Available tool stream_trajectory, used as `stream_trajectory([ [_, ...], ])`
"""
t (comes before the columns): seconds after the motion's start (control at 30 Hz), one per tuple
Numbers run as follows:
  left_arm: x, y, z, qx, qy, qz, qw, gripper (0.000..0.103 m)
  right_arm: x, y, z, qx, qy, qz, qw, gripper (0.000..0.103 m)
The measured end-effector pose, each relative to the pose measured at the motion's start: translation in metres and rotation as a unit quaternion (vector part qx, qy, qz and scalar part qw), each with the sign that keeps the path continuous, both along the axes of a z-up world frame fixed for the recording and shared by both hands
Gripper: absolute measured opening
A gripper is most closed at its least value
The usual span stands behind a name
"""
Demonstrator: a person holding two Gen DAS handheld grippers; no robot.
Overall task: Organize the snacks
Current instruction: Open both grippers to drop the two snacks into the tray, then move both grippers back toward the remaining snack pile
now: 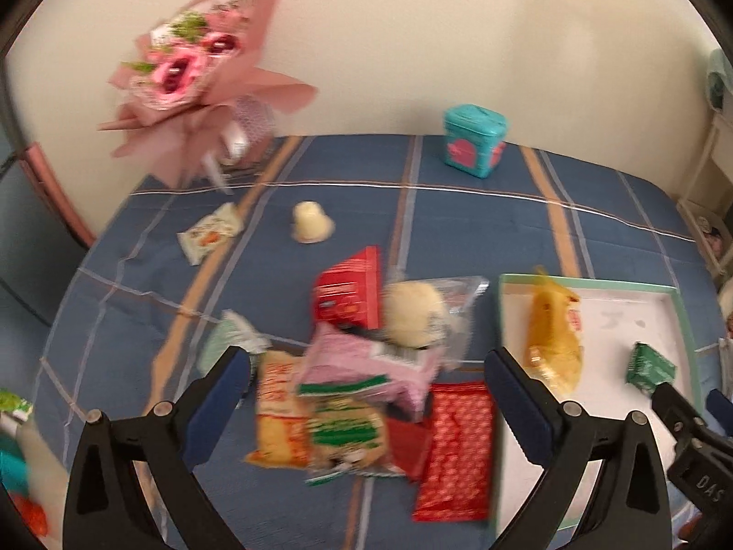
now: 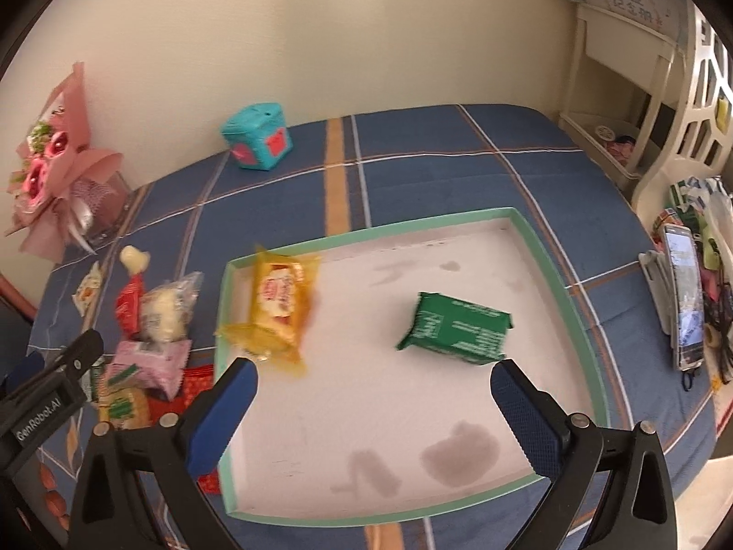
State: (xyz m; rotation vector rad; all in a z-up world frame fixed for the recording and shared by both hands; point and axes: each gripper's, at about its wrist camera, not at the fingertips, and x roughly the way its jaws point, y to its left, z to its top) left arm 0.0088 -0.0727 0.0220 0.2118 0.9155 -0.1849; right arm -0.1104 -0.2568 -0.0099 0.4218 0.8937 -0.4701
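Green-rimmed shallow tray [image 2: 556, 270] with a white, stained floor lies on a blue plaid cloth [image 2: 412, 160] over the worktop. Inside it: a yellow snack packet [image 2: 279, 307] against the left wall, and a green packet [image 2: 458, 327] near the middle, well apart from the yellow one. Left of the tray, loose snacks lie in a heap [image 1: 366, 376]: red, pink, orange and green-striped wrappers, one clear bag holding a pale bun [image 1: 414, 316]. Farther back, a small white packet [image 1: 210, 231] and a cream lump [image 1: 311, 222] lie apart. Teal box [image 1: 474, 142] and pink bouquet [image 1: 197, 68] stand by the wall.

Right gripper [image 2: 373, 405] hovers over the tray, fingers spread wide, holding nothing. Left gripper [image 1: 366, 394] hovers above the heap, fingers likewise wide and empty.
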Motion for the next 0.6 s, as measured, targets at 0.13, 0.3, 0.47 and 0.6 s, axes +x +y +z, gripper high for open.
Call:
stream_trajectory([
  [0.13, -0.004, 0.02, 0.003, 0.015, -0.002, 0.039, 0.9991, 0.102, 0.001, 0.015, 0.003, -0.012, -0.006, 0.012, 1.0, 0.103],
  [0.3, -0.008, 0.041, 0.004, 0.023, 0.005, 0.064, 0.9977, 0.102, -0.002, 0.032, 0.006, -0.023, -0.014, 0.021, 0.999, 0.103],
  [0.47, -0.013, 0.058, 0.004, 0.018, 0.021, 0.073, 0.997, 0.102, -0.003, 0.05, 0.012, -0.049, -0.021, 0.029, 0.998, 0.103],
  [0.6, -0.014, 0.07, 0.003, 0.011, 0.032, 0.08, 0.9962, 0.102, -0.005, 0.059, 0.012, -0.018, -0.044, 0.048, 0.998, 0.103],
])
